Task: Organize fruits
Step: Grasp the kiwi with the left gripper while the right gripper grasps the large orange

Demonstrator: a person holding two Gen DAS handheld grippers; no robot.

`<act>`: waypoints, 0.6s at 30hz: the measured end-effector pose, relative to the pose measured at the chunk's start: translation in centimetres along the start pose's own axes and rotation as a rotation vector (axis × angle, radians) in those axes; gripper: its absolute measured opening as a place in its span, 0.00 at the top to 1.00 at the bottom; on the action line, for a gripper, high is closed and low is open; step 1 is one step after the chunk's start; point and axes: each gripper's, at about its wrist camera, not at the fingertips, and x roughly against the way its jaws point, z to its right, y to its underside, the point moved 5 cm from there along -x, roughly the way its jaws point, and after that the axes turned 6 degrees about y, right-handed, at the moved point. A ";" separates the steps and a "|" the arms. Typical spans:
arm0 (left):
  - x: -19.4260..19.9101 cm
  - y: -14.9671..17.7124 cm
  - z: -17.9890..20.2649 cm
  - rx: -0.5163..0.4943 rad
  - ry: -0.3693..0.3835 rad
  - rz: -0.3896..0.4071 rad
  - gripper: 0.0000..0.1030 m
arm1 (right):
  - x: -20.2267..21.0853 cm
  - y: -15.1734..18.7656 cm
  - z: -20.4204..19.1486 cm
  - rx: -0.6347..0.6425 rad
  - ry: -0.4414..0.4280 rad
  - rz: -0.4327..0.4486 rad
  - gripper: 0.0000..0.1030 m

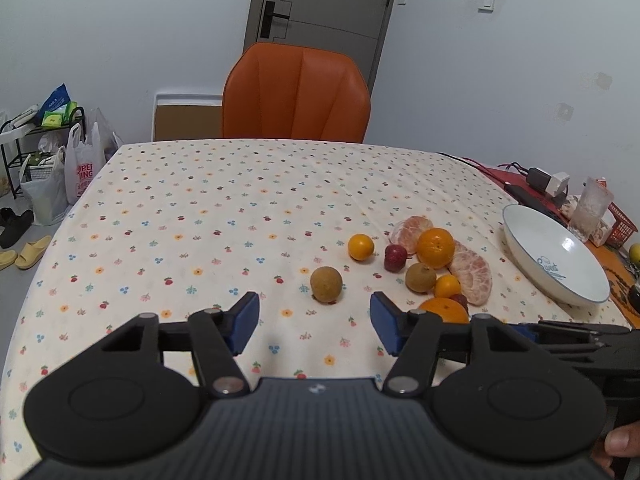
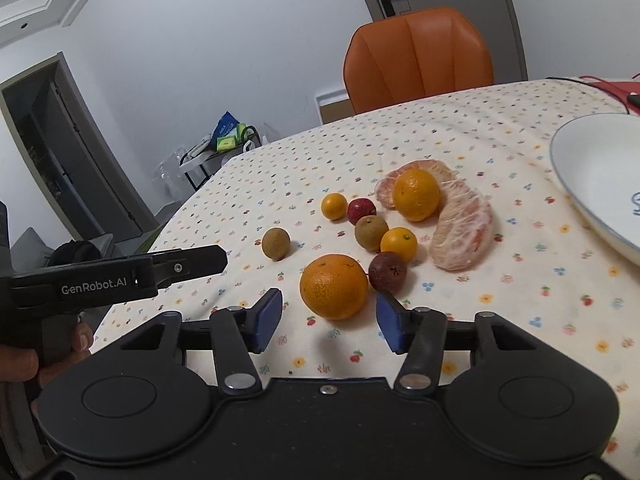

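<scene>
A cluster of fruit sits on a floral tablecloth (image 2: 520, 312) beside a white bowl (image 2: 592, 176) lettered "Sweet". A peeled pomelo segment (image 2: 464, 232) — pale pink, membrane-skinned, crescent-shaped — lies with its long axis running away from the camera. The right gripper (image 2: 328, 320) hangs wide open and empty just before a dimpled orange (image 2: 334, 286). The left gripper (image 1: 314, 320), marked "GenRobot.AI", is likewise spread and empty near a brown round fruit (image 1: 326, 284).

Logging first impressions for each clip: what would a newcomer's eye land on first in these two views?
A cluster of loose fruit on the floral tablecloth, led by the large round orange lying just ahead of the open right gripper. Behind it lie pale pink peeled pomelo segments, with an empty white bowl at the right edge. Beyond the table stands a bright orange leather chair.
</scene>
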 end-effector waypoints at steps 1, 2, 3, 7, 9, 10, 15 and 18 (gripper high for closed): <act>-0.3 -0.1 -0.1 0.002 0.000 -0.002 0.42 | -0.2 0.0 0.0 0.001 0.003 -0.003 0.51; -0.5 -0.1 -0.1 0.002 -0.002 -0.006 0.43 | -0.5 -0.1 0.0 0.000 0.004 -0.008 0.52; -0.8 -0.2 -0.1 0.002 -0.004 -0.009 0.43 | -0.7 -0.1 0.0 -0.002 0.003 -0.013 0.54; -1.8 -0.4 0.0 -0.011 -0.006 -0.023 0.45 | -1.4 -0.3 0.0 -0.008 -0.003 -0.019 0.63; -2.3 -0.5 0.1 -0.016 -0.010 -0.030 0.46 | -1.4 -0.4 0.2 -0.018 -0.012 -0.016 0.64; -2.6 -0.5 0.1 -0.021 -0.014 -0.033 0.46 | -1.5 -0.4 0.3 -0.024 -0.015 -0.015 0.64; -4.0 -0.8 0.4 -0.036 -0.027 -0.045 0.52 | -1.0 -0.4 0.9 -0.041 -0.022 -0.009 0.64; -4.9 -0.9 0.5 -0.047 -0.033 -0.058 0.56 | -0.7 -0.5 1.0 -0.041 -0.024 -0.003 0.64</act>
